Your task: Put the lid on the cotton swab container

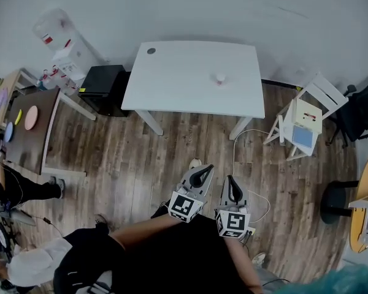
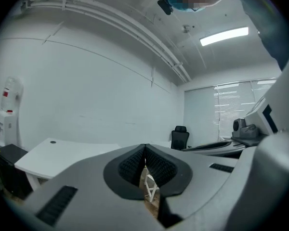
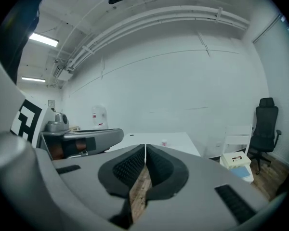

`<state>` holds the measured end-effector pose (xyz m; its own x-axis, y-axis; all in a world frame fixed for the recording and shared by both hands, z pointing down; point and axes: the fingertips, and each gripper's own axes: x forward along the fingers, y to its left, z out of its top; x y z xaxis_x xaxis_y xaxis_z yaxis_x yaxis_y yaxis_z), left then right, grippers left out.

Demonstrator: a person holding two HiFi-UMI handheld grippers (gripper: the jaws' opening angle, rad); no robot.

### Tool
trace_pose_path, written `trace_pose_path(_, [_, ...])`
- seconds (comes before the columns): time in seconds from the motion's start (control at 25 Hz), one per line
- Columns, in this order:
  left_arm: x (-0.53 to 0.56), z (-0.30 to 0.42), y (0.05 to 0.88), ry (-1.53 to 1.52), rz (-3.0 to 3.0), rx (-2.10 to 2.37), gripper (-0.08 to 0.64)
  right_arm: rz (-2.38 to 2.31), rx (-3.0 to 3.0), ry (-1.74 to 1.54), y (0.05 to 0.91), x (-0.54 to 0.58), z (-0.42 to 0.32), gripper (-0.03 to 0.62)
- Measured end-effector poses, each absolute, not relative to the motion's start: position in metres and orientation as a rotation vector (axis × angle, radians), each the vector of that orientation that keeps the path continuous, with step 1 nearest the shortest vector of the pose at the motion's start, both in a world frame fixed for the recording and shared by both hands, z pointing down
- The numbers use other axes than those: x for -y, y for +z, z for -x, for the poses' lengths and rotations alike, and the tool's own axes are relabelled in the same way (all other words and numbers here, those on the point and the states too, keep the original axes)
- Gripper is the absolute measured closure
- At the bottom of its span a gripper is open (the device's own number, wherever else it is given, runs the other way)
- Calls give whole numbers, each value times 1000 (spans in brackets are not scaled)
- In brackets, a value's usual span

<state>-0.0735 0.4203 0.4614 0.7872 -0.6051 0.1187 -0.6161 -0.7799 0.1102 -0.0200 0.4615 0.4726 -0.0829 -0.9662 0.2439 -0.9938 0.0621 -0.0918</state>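
We hold the left gripper [image 1: 200, 176] and right gripper [image 1: 233, 189] pressed together, empty, near our body, seemingly because the cotton swab container [image 1: 220, 78] sits well away on the white table [image 1: 172, 84].

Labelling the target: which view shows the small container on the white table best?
Head view: the small container stands alone on the white table, seen from above. Right gripper view shows the container as a tiny speck. Left gripper view doesn't show it.

Left gripper [image 1: 205, 170] and right gripper [image 1: 231, 181] side by side, fingers [image 2: 135, 165] together, empty.
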Motion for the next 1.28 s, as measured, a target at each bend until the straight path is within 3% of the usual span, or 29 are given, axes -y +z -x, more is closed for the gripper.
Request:
trace_pose_path(0.72, [-180, 29, 442, -30, -2815, 945, 546, -2180, 2104, 262, 446, -231, -52, 559])
trace_pose_path(1.28, [-71, 56, 455, 66, -2833, 1013, 546, -2077, 2102, 300, 461, -104, -23, 558])
